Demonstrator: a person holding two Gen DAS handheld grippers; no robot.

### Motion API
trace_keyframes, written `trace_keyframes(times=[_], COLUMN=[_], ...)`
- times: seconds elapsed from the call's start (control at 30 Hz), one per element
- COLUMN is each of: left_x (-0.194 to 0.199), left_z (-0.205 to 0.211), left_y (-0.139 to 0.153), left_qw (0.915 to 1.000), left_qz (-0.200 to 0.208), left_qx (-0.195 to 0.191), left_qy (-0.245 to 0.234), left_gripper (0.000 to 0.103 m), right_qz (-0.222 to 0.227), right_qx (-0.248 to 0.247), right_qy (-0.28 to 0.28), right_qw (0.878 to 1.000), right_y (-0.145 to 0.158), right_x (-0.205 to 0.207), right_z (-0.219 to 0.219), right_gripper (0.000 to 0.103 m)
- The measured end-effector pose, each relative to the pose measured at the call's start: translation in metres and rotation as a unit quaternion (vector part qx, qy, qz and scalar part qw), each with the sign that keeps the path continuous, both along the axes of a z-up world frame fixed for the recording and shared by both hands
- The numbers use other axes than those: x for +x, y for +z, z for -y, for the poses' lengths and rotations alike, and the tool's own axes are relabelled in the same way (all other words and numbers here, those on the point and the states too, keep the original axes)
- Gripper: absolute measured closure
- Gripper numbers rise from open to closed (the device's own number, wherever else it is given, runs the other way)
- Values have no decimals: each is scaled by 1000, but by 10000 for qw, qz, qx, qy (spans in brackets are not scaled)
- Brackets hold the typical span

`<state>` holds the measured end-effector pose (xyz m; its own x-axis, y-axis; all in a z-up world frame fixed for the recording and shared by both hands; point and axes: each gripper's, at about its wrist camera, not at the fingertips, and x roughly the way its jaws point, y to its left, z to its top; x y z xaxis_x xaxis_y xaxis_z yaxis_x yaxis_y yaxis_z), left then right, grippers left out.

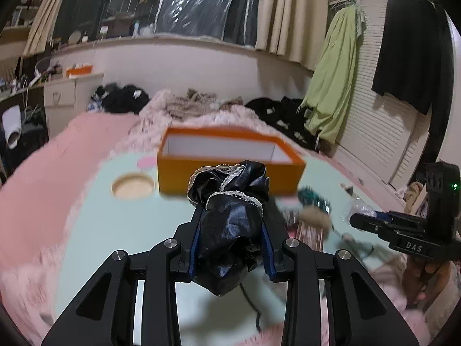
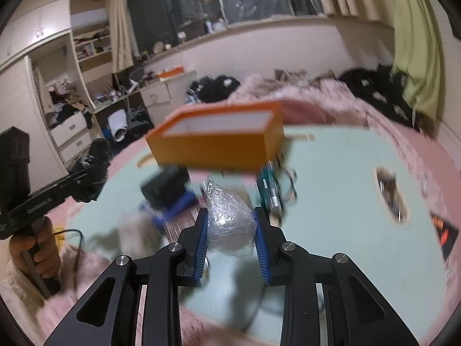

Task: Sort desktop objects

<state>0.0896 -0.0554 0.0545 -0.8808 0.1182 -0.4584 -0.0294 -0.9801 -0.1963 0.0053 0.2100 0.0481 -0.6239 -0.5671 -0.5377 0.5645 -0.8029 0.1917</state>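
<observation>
1. Grippers first: your left gripper (image 1: 230,222) pinches a crumpled black bundle with lace trim (image 1: 230,230) between its blue pads, at the centre of the left wrist view, held just in front of the orange box (image 1: 230,176).
2. Your right gripper (image 2: 230,225) pinches a crinkled clear plastic wad (image 2: 230,219), centre of the right wrist view; the pads press on both of its sides.
3. You see the orange box open-topped with a white inside, standing on the pale green surface (image 1: 115,225), above centre in both views.
4. On that surface, right of centre in the left wrist view, lie a teal item (image 1: 309,197) and a furry tan item (image 1: 314,219), both blurred.
5. In the right wrist view, a black block on a blue base (image 2: 170,190) sits left of the plastic wad, below the box.
6. A round hole (image 1: 133,186) shows in the surface at left of the box in the left wrist view.
7. Your hand (image 2: 37,250) grips the left gripper's handle at lower left of the right wrist view.
</observation>
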Motion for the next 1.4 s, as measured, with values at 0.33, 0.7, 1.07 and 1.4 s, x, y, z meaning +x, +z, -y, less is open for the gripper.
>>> trace_keyframes(times=[0.33, 0.7, 1.07, 1.4], left_x=[-85, -135, -93, -66], left_z=[5, 17, 13, 28], left_y=[47, -10, 14, -46], left_qw=[9992, 9977, 9999, 9902], left_qz=[-222, 629, 142, 1376], left_qx=[-321, 63, 91, -200], left_qy=[17, 250, -11, 120], left_gripper=[68, 25, 25, 25], right_qz=[-409, 120, -202, 75], right_qx=[44, 683, 152, 222], right_qy=[124, 120, -131, -683], right_qw=[9991, 9975, 9996, 9974], right_y=[60, 3, 32, -11], right_x=[-89, -132, -91, -24], right_z=[61, 94, 52, -13], right_gripper=[74, 40, 35, 31])
